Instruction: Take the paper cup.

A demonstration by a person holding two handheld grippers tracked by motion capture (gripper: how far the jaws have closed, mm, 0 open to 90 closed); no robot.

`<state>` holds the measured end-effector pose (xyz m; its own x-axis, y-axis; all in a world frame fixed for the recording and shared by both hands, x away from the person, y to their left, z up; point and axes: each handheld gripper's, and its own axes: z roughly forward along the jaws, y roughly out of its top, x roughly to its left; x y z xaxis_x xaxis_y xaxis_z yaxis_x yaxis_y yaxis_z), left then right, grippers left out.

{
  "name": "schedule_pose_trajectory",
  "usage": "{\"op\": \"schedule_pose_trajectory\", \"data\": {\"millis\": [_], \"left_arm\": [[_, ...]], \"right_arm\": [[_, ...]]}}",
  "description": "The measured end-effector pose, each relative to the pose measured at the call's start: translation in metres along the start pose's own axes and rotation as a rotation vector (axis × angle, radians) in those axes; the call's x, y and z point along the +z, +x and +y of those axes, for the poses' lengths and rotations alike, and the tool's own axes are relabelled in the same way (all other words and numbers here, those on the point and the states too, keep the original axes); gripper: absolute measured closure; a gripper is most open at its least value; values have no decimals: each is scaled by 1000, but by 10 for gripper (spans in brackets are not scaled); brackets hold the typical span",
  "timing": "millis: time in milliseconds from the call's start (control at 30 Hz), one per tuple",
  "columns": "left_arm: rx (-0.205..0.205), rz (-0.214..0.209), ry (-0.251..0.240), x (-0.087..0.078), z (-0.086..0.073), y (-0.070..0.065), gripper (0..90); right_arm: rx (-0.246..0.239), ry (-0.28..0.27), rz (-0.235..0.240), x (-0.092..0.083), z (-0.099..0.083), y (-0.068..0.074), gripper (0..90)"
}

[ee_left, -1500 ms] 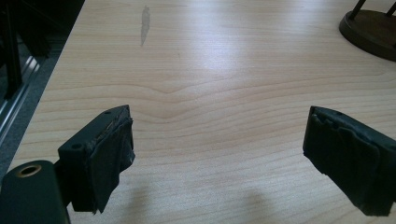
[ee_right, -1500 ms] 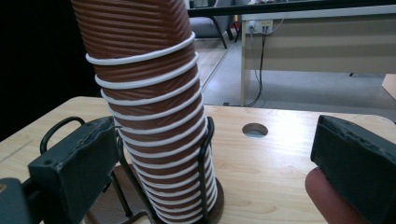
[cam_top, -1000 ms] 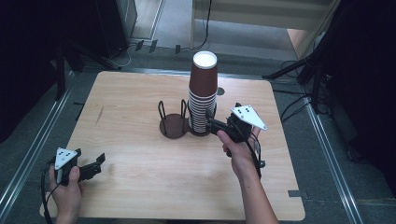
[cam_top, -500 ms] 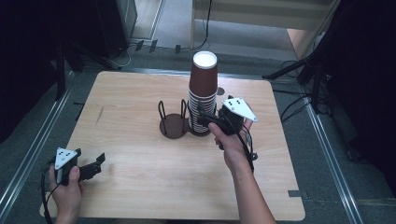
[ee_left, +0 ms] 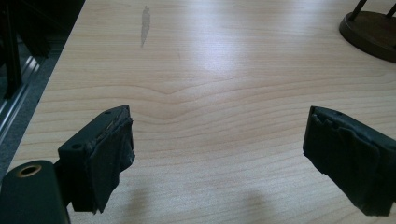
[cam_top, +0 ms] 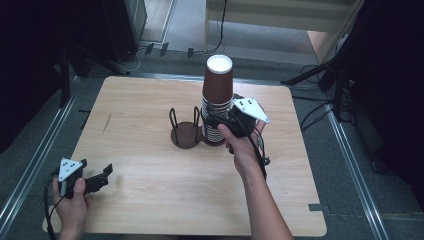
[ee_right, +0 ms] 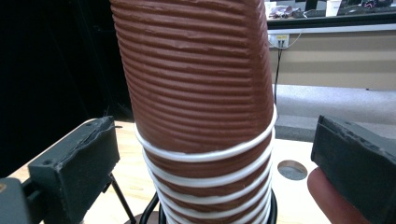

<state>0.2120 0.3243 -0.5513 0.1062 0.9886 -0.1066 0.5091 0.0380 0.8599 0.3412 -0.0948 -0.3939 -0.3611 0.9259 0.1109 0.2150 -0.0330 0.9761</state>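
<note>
A tall stack of brown ribbed paper cups (cam_top: 217, 100) with white rims stands on the right disc of a dark double cup holder (cam_top: 186, 135) near the middle of the wooden table (cam_top: 150, 200). My right gripper (cam_top: 216, 122) is at the stack's lower part. In the right gripper view its jaws stand open on either side of the cups (ee_right: 201, 93), with a gap on each side. My left gripper (cam_top: 102, 175) rests open at the table's front left corner, with bare wood between its jaws (ee_left: 217, 154). The holder's empty left disc (ee_left: 369, 28) lies far ahead of it.
Two wire loops (cam_top: 173, 119) rise from the holder's empty disc. A round hole (ee_right: 292, 169) is cut in the table behind the stack. A grey smudge (cam_top: 106, 123) marks the left side. Metal rails (cam_top: 30, 165) and cables run along the floor around the table.
My right gripper has moved left and away from the person, closing in on the cup stack until its jaws straddle it. The left gripper has stayed put.
</note>
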Motion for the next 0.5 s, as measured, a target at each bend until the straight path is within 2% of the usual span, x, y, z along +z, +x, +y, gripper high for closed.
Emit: {"op": "schedule_pose_trajectory", "data": {"millis": [333,500], "left_arm": [[5,-1,0,0,0,0,91],[4,2,2,0,0,0,91]], "right_arm": [[-14,-11,-15,11,4,4,10],[0,-17,-14,14,6,5,10]]}}
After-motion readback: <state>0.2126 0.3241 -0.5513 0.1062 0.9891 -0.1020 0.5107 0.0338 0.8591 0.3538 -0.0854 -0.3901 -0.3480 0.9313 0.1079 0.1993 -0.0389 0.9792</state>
